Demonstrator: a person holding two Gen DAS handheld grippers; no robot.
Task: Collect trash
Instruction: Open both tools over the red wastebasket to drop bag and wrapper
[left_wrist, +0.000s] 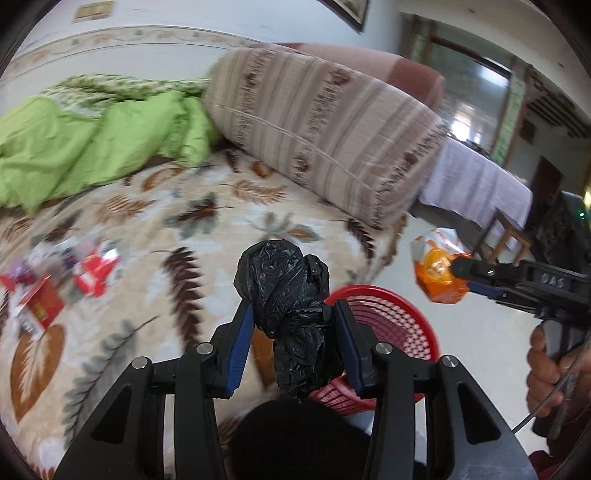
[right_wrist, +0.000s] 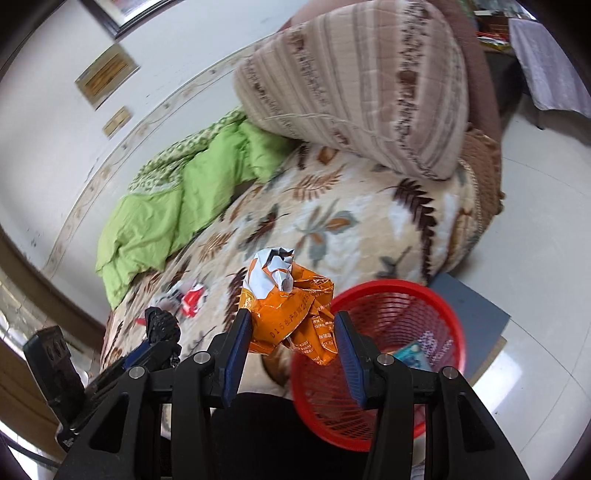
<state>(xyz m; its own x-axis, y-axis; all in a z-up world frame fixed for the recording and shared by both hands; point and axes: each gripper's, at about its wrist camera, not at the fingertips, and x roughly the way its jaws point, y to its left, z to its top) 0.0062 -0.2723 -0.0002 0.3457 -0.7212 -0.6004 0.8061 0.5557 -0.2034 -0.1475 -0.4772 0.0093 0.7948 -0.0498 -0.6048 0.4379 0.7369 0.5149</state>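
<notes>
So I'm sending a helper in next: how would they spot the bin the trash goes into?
Start at the bed with the leaf-patterned blanket. On the white floor at its near edge stands a red mesh basket, round and open-topped, with a few scraps already inside. It is the only red container there; the other red bits are flat wrappers lying on the blanket.

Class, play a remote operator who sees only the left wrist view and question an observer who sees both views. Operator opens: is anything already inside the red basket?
Observer: Yes, a blue-and-white wrapper lies at the bottom of the red basket.
Operator: What does the right claw hold?
Observer: The right claw grips a crumpled orange packet with printed lettering and a white inner side.
Operator: What is beside the basket?
Observer: A grey board on the floor, just behind it.
</notes>
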